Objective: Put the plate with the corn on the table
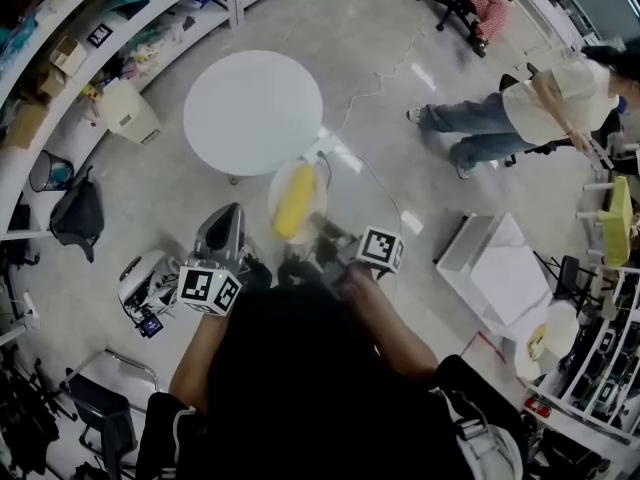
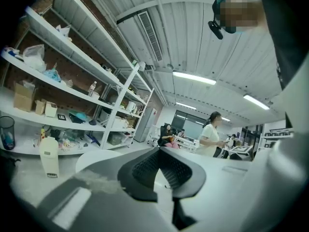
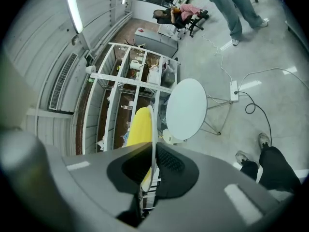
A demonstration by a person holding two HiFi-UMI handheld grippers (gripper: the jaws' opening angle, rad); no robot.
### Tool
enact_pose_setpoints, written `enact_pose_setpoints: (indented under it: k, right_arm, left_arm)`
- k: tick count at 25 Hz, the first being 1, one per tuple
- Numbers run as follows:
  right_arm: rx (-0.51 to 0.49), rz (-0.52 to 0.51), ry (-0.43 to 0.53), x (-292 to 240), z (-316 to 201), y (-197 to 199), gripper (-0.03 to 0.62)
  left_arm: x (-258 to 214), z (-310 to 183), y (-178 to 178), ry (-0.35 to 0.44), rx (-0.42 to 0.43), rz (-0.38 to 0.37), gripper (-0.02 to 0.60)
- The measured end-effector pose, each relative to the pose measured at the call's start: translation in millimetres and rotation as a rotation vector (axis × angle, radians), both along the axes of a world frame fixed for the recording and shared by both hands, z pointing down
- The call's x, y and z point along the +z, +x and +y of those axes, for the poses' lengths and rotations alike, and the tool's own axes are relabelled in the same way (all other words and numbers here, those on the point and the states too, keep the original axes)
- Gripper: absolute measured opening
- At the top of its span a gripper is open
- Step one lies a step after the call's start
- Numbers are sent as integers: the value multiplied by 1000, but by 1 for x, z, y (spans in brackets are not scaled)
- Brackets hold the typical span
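1. Your right gripper (image 1: 325, 230) has its fingers clenched on the rim of the plate (image 1: 276, 194). In the right gripper view the dark pads sit on either side of the thin white edge (image 3: 153, 129).
2. The plate hangs in the air at the centre of the head view, just below the lower right edge of the round white bench (image 1: 253, 111). It is over the floor and is not set down.
3. The corn (image 1: 295, 203) lies on the plate. Its long axis runs nearly up and down the head view, leaning slightly to the right at the top. The far end points toward the bench and the near end toward you.
4. In the right gripper view the plate shows edge-on as a near-vertical line. The yellow corn (image 3: 139, 127) is on its left, and the bench (image 3: 187, 108) is just to its right, further off.
5. Your left gripper (image 1: 228, 216) is at lower left of the plate in the head view, apart from it. Its fingers (image 2: 145, 166) are closed together with nothing between them.
6. A person in a pale top (image 1: 560, 108) stands at the upper right of the head view, well apart from the bench.
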State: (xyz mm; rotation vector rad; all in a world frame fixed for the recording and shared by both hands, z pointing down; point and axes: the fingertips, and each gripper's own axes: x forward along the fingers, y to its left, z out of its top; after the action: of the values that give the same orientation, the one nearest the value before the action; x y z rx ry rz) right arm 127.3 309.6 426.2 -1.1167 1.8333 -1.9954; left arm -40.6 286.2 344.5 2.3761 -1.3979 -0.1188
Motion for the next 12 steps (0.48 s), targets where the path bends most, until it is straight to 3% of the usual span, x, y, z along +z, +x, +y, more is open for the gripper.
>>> enact_pose_setpoints:
  k: [5,12]
  right_arm:
    - [-30,-31,46,-2,-6,7,31]
    - [-56,-12,15,1,-6,27,32]
  left_arm:
    - [2,-1,13,0,-11,-6,6]
    - [0,1,31,-2,-61,1,5]
